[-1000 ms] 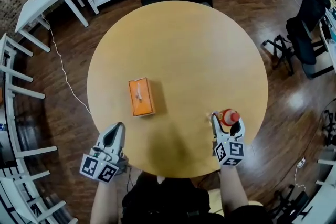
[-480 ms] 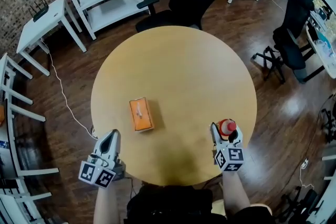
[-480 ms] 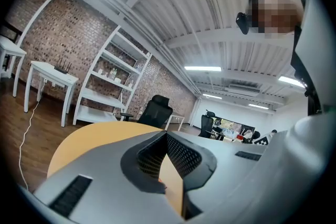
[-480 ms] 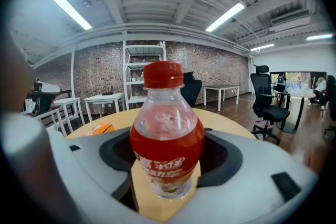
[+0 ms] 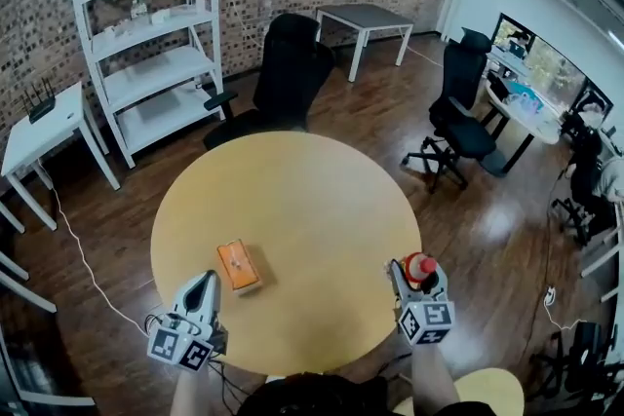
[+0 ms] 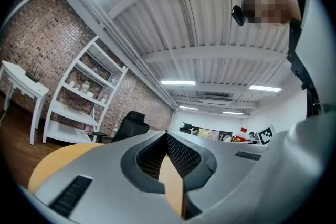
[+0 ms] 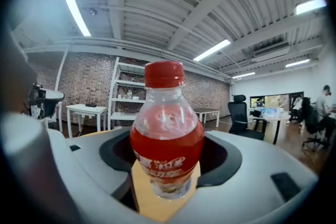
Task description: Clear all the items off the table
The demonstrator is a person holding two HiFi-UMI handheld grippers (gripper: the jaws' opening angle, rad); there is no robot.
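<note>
A clear bottle of red drink with a red cap (image 7: 167, 139) stands upright between the jaws of my right gripper (image 5: 417, 272). The jaws have just been closing on it and grip its lower body, with its base off the round wooden table (image 5: 292, 200). In the head view the bottle (image 5: 421, 263) is at the table's near right edge. An orange tissue box (image 5: 238, 266) lies on the near left of the table. My left gripper (image 5: 204, 281) hovers at the near left edge, a little right of the box's near end, shut with nothing in it (image 6: 167, 135).
A black office chair (image 5: 283, 73) stands behind the table, a second one (image 5: 458, 112) to the right. White shelving (image 5: 146, 44) and a white side table (image 5: 39, 136) stand at the left, a grey table (image 5: 363, 18) at the back. A yellow stool (image 5: 487, 393) is behind me.
Both grippers have risen, the right one carrying the bottle up from the table. The head view has tipped up and shows more of the room. The tissue box has not moved.
</note>
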